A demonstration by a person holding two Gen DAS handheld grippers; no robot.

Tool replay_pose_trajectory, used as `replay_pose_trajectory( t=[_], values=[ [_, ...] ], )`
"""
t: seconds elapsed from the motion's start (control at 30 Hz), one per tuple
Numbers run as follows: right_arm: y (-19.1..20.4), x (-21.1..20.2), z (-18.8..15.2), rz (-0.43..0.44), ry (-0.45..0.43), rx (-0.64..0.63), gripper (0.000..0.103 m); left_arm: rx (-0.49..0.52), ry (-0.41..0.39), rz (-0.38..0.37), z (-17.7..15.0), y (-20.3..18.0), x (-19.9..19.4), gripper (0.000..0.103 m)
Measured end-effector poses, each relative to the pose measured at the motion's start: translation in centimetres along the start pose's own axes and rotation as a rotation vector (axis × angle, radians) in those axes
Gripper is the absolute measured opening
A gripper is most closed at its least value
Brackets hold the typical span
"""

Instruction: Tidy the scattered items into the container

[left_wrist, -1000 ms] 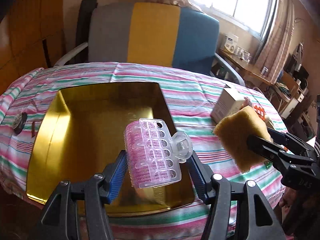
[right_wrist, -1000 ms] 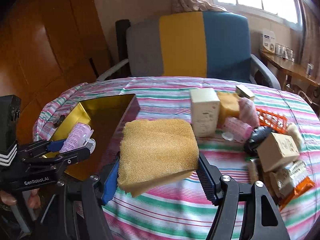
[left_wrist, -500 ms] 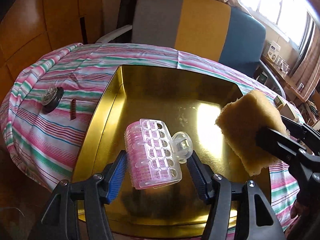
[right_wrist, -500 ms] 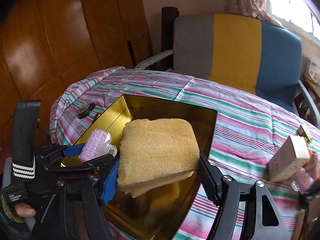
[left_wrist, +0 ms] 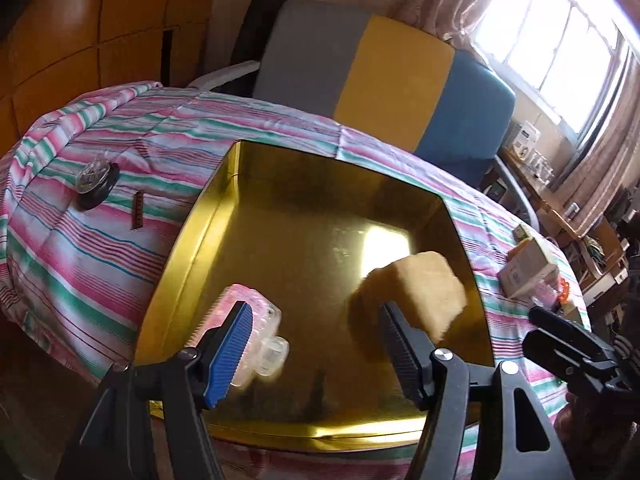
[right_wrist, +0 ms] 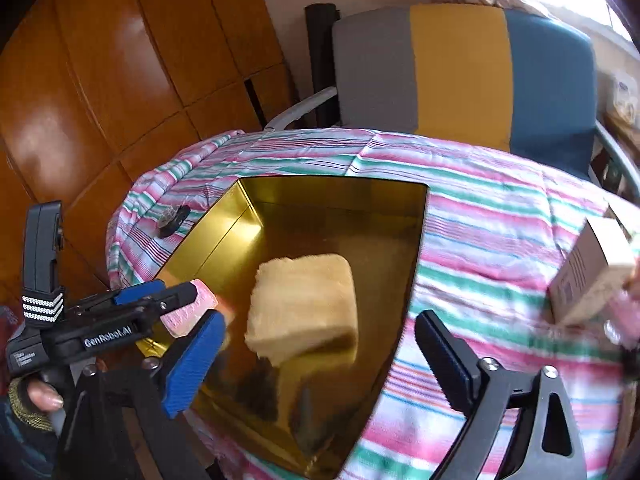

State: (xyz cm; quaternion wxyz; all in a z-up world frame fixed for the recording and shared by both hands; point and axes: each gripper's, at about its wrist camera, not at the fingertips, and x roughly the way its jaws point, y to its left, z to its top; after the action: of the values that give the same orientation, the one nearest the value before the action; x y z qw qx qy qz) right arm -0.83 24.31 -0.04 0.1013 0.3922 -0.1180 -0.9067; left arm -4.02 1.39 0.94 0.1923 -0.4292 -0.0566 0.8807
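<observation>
The gold tin container (left_wrist: 280, 216) sits on the striped tablecloth; it also shows in the right wrist view (right_wrist: 332, 200). My left gripper (left_wrist: 316, 344) is open above its near edge. The pink plastic hair clip (left_wrist: 256, 332) is blurred, free of the fingers, dropping into the tin by the left finger; it shows pink in the right wrist view (right_wrist: 188, 312). My right gripper (right_wrist: 316, 356) is open over the tin. The yellow sponge (right_wrist: 304, 304) is blurred and loose inside the tin; it also shows in the left wrist view (left_wrist: 416, 292).
A small black-and-clear round item (left_wrist: 94, 184) and a thin brown strip (left_wrist: 138, 210) lie on the cloth left of the tin. White boxes (left_wrist: 528, 268) and an orange item (left_wrist: 564, 292) lie to the right. A grey, yellow and blue chair (left_wrist: 380, 76) stands behind the table.
Both grippers opened. The hair clip left my left gripper and the sponge left my right gripper; both are dropping into the gold tin.
</observation>
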Motion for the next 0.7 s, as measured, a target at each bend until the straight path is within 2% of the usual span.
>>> replay_pose_trajectory(
  t=[0.07, 0.17, 0.3, 0.5, 0.6, 0.7],
  values=[
    [-1.7, -1.2, -1.1, 0.007, 0.006, 0.046, 0.103, 0.043, -0.007, -0.059, -0.4, -2.1, -0.7, 0.067],
    [-4.7, -3.4, -3.0, -0.044, 0.010, 0.104, 0.103, 0.130, 0.010, -0.160, -1.3, -6.1, -1.1, 0.067],
    [-9.5, -7.1, -6.3, -0.130, -0.004, 0.207, 0.103, 0.277, 0.076, -0.229, -3.2, -12.5, -0.3, 0.067],
    [-17.0, -14.7, -10.6, -0.260, -0.102, 0.407, 0.103, 0.496, 0.205, -0.282, -7.8, -20.6, 3.0, 0.067],
    [-20.6, -18.4, -12.1, -0.334, -0.166, 0.507, 0.103, 0.553, 0.270, -0.286, -9.7, -22.6, 4.7, 0.067],
    [-24.1, -21.1, -12.9, -0.412, -0.223, 0.590, 0.103, 0.572, 0.301, -0.272, -10.7, -23.1, 5.5, 0.067]
  ],
)
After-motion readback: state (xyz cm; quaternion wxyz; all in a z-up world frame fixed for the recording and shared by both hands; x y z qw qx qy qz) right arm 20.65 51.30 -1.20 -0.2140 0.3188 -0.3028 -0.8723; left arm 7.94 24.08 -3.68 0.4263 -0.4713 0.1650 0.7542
